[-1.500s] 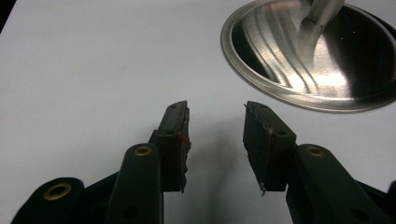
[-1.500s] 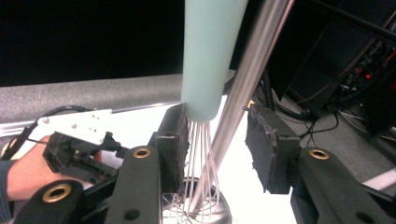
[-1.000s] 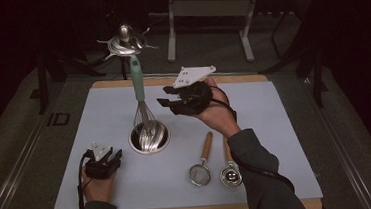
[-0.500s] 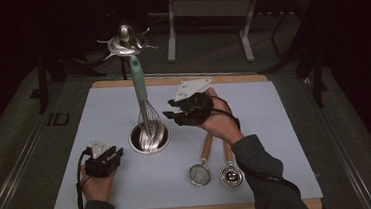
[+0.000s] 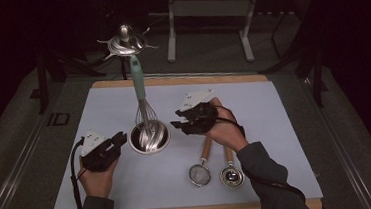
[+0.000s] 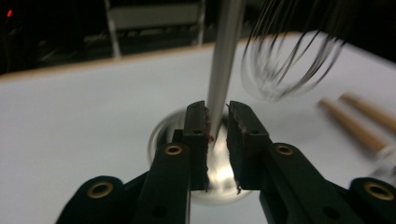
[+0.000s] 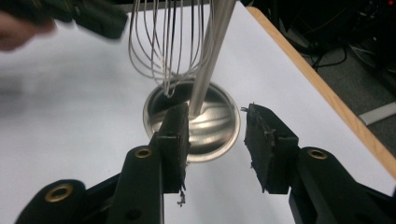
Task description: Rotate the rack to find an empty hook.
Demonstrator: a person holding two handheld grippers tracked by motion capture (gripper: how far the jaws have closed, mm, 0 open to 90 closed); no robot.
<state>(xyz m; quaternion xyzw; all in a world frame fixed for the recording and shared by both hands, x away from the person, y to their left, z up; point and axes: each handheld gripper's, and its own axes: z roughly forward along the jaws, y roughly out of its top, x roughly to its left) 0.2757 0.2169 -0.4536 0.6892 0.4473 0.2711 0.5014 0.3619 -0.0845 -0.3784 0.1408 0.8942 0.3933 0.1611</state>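
Observation:
A metal utensil stand has a round steel dish (image 5: 135, 144) as its base, a thin pole (image 6: 225, 56) and a hooked top (image 5: 124, 40). A whisk (image 5: 138, 83) with a teal handle hangs from it, wires down over the dish. My left gripper (image 5: 120, 138) hovers just left of the dish. Its jaws have just been closing and stand open by a narrow gap with nothing between the pads. In the left gripper view (image 6: 216, 108) the pole shows beyond that gap. My right gripper (image 5: 177, 125) is open wide just right of the dish (image 7: 219, 133), facing the pole (image 7: 210, 56) and whisk wires (image 7: 161, 42).
A small strainer (image 5: 199, 174) and a small ladle (image 5: 230, 175), both with wooden handles, lie on the pale mat (image 5: 275, 127) under my right forearm. The mat covers a wooden board. Dark frames and stand legs lie beyond the far edge.
The left gripper has risen and moved toward the dish, its jaws narrowing. The right hand has come down and nearer the viewer, ending beside the dish.

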